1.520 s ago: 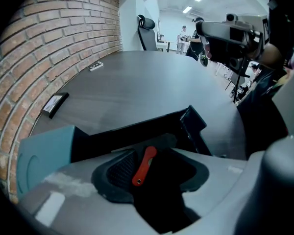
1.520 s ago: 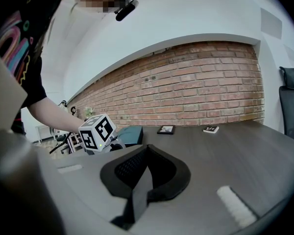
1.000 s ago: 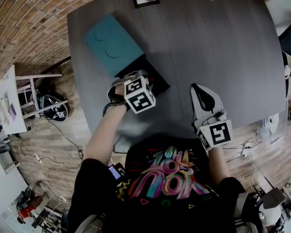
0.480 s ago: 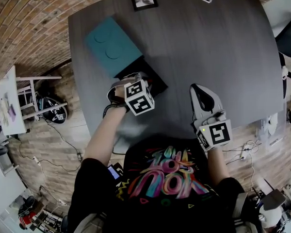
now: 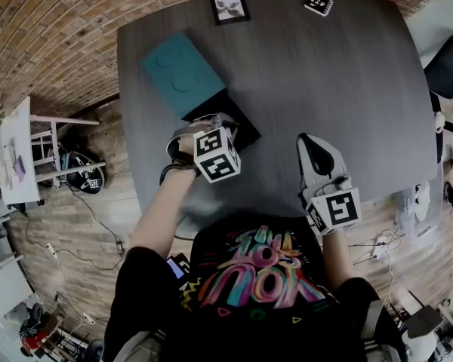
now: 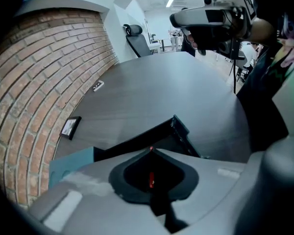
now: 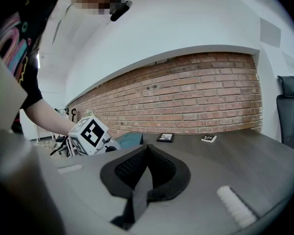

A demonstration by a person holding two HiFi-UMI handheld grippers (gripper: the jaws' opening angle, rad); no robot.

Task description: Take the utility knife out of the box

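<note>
The open black box (image 5: pixel 241 129) lies near the table's front left, against its teal lid (image 5: pixel 183 74). My left gripper (image 5: pixel 219 125) points steeply down just over the box. Its jaws have just been closing and now meet on a thin red sliver (image 6: pixel 151 180), which I take for the utility knife; the rest of it is hidden. In the left gripper view the closed gripper (image 6: pixel 151 152) hangs above the box's edge (image 6: pixel 179 128) and the lid (image 6: pixel 71 163). My right gripper (image 5: pixel 315 145) rests shut and empty over the table's front right, seen closed (image 7: pixel 147 150) in its own view.
The dark round table (image 5: pixel 332 74) carries a small framed picture (image 5: pixel 229 6) and a black marker card (image 5: pixel 318 4) at its far edge. An office chair (image 5: pixel 447 70) stands at the right. A white stand (image 5: pixel 19 157) is on the floor to the left.
The left gripper has lifted a little above the box. The right gripper has stayed where it was.
</note>
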